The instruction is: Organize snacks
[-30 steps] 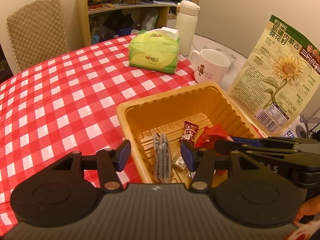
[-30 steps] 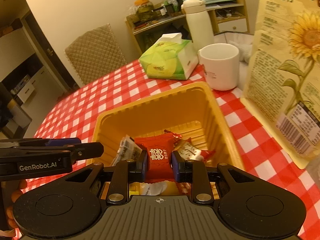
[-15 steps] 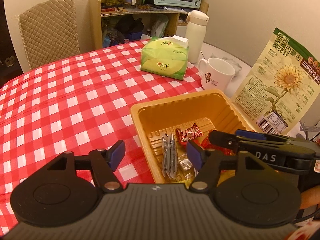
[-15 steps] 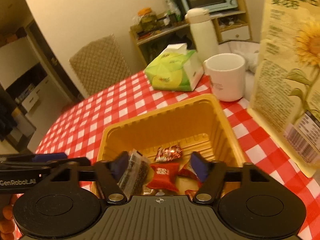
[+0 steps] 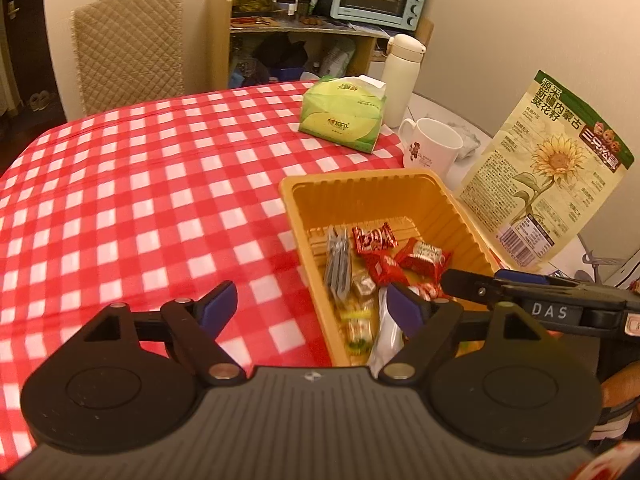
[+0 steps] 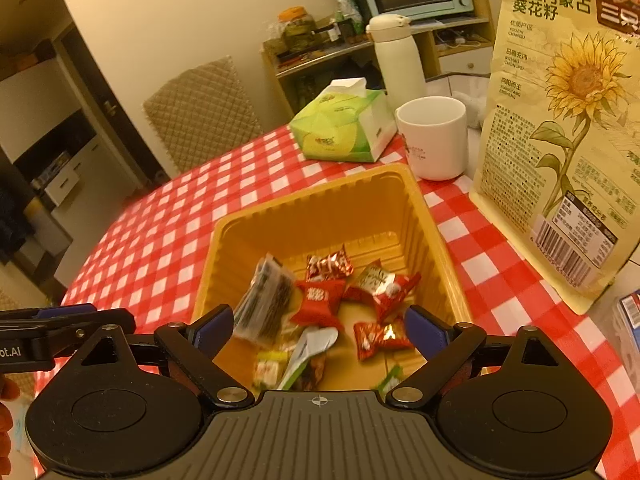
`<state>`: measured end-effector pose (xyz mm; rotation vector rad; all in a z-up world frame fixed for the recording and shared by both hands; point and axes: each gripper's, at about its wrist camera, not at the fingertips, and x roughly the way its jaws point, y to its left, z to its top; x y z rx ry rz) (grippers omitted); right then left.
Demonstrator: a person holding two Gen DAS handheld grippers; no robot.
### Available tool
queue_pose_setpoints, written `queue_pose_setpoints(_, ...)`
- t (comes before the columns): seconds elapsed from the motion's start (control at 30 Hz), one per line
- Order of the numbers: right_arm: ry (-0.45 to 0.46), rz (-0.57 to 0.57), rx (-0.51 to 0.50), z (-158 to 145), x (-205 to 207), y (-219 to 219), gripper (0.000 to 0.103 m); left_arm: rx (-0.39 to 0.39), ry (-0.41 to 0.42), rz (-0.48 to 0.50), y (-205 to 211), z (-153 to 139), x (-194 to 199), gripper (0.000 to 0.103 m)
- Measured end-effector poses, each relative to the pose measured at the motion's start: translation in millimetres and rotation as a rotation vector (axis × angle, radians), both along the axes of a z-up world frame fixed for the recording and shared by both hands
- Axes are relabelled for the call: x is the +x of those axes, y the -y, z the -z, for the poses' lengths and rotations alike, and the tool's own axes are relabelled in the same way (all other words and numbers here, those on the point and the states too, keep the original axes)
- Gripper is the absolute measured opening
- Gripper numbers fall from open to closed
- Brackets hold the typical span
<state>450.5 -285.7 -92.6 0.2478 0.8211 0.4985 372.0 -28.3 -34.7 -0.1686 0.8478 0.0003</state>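
Note:
A yellow plastic tray (image 5: pixel 360 184) (image 6: pixel 320 208) sits on the red checked tablecloth and holds several wrapped snacks. Among them are a red candy packet (image 6: pixel 318 300) (image 5: pixel 384 266), a dark striped packet (image 6: pixel 264 300) (image 5: pixel 338 260) and a white packet (image 6: pixel 316 344). My right gripper (image 6: pixel 318 332) is open and empty, above the tray's near end. My left gripper (image 5: pixel 312 304) is open and empty, over the tray's left near corner. The right gripper's finger (image 5: pixel 532 296) shows in the left wrist view.
A sunflower-seed bag (image 5: pixel 548 168) (image 6: pixel 560 120) stands right of the tray. A white mug (image 5: pixel 432 148) (image 6: pixel 434 136), a green tissue pack (image 5: pixel 344 116) (image 6: pixel 340 124) and a white flask (image 5: pixel 402 76) (image 6: pixel 396 56) stand behind it. A quilted chair (image 5: pixel 128 40) is at the far edge.
My right gripper opened and let the red candy packet drop into the tray, then lifted back. Both grippers have pulled up and away from the tray.

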Motion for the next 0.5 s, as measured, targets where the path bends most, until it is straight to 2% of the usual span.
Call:
queue_pose_setpoints(0.3, -0.006, -0.074, -0.03, -16, -54, -7, 0.094, 0.024, -0.023, -0.033, -11, -3, -58, 0.081)
queue_pose_setpoints(0.5, -0.03, -0.088, -0.052, -16, -98, -24, 0.094, 0.025, -0.048, -0.035, -28, -2, -100, 0.081)
